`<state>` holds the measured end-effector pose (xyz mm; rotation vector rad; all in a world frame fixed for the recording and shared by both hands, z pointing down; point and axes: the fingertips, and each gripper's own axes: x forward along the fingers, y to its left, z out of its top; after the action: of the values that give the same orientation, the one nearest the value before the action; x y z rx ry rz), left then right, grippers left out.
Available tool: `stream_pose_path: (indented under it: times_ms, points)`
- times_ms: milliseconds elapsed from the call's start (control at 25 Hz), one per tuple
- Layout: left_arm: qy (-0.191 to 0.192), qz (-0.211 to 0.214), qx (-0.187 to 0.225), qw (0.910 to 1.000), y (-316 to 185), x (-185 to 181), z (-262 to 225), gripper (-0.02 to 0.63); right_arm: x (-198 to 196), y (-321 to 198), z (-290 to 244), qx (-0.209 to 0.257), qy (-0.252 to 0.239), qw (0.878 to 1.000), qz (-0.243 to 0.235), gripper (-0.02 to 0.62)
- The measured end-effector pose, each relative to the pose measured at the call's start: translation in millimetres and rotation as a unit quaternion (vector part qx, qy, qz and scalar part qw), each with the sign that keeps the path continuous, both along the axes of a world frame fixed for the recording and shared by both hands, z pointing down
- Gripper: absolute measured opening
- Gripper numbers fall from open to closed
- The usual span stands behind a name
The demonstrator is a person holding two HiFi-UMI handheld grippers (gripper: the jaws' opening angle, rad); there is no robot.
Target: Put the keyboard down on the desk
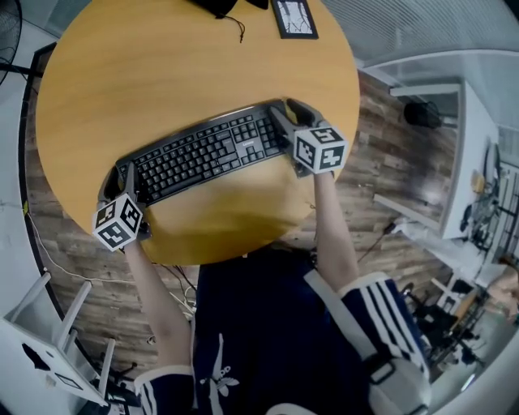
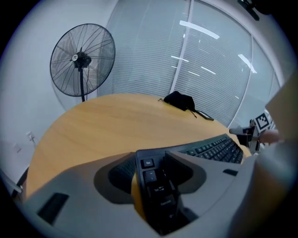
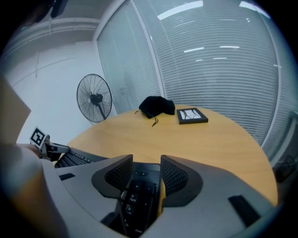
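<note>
A black keyboard (image 1: 207, 154) lies slantwise over the near part of the round wooden desk (image 1: 162, 65), held at both ends. My left gripper (image 1: 130, 185) is shut on its left end, and the Esc corner (image 2: 148, 163) sits between the jaws in the left gripper view (image 2: 151, 174). My right gripper (image 1: 284, 123) is shut on its right end, with the keypad keys (image 3: 137, 195) between the fingers (image 3: 173, 175). Whether the keyboard rests on the wood or hangs just above it cannot be told.
A black pouch (image 1: 217, 6) with a cord and a small framed picture (image 1: 293, 18) lie at the desk's far edge. A standing fan (image 2: 83, 60) is beyond the desk by a glass wall with blinds. The desk's near rim (image 1: 235, 251) is right at the person's lap.
</note>
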<state>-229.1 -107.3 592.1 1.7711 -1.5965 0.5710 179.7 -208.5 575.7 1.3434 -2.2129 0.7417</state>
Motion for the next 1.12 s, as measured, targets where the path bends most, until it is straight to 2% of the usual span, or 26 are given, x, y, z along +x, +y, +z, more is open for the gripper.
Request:
stream_pose_path:
  times_ms: [80, 160, 280, 440, 720, 1120]
  points:
    - [-0.021, 0.012, 0.014, 0.9996, -0.4, 0.5, -10.1, 0.196, -1.5, -1.9, -19.9, 0.027, -0.022, 0.999, 0.008, 0.176]
    - [-0.030, 0.014, 0.039, 0.9987, -0.8, -0.5, -25.5, 0.181, -4.1, -1.8, -39.0, 0.055, -0.026, 0.998, 0.009, 0.134]
    - [-0.045, 0.020, 0.082, 0.9954, -3.6, 0.0, -54.4, 0.112, -9.2, 3.7, -70.0, 0.095, -0.035, 0.995, 0.012, 0.100]
    - [-0.059, 0.038, 0.136, 0.9882, -7.7, 8.5, -93.6, 0.061, -15.6, 19.2, -111.0, 0.137, -0.051, 0.989, 0.017, 0.059]
    - [-0.065, 0.050, 0.234, 0.9688, 1.9, 33.4, -167.0, 0.005, -17.3, 58.4, -171.6, 0.195, -0.059, 0.979, 0.005, 0.008]
    - [-0.071, 0.034, 0.337, 0.9383, 62.5, 64.1, -269.5, 0.003, -7.7, 130.7, -268.8, 0.272, -0.067, 0.960, -0.021, 0.005]
